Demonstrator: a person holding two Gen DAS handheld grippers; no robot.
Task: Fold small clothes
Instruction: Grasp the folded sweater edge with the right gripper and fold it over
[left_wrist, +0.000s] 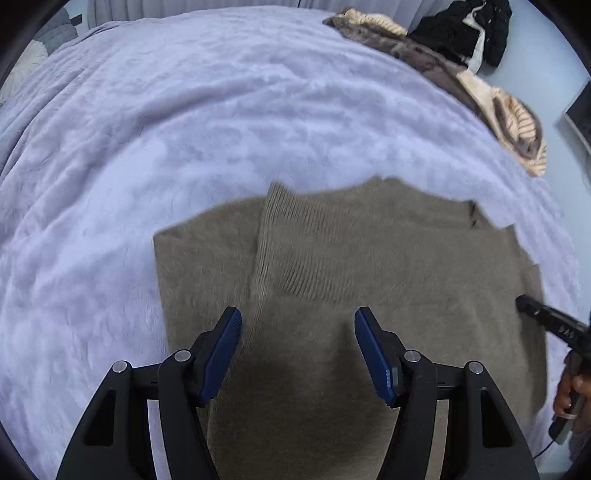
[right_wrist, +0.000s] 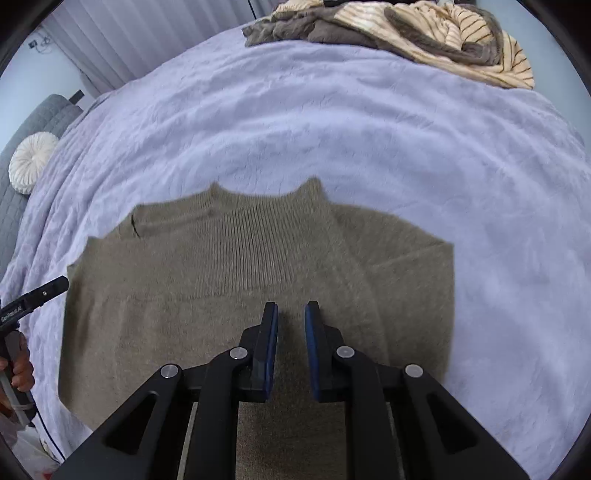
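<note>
the brown knitted sweater (left_wrist: 369, 280) lies flat on the bed, on a lavender plush blanket (left_wrist: 184, 129), in the near part of the bed below both cameras. it is partly folded: a sleeve is laid over the body, and the ribbed collar (right_wrist: 255, 229) points toward the far side of the bed.

the left hand-held gripper (left_wrist: 297, 321) hangs over the sweater with its jaws standing wide apart. nothing is between the blue pads (left_wrist: 373, 354), and they do not press on the cloth. the fabric shows plainly through the gap.

the right hand-held gripper (right_wrist: 291, 314) is over the middle of the sweater, just below the ribbed part. its jaws are parted by a narrow gap, and no cloth is pinched between them. in the left wrist view this gripper appears at the right edge, with the person's hand (left_wrist: 570, 391) around its handle.

at the far edge of the bed lies a pile of other clothes (right_wrist: 424, 37), grey-brown and cream striped, well apart from the sweater. a round white cushion (right_wrist: 31, 162) rests on a grey seat beside the bed.
</note>
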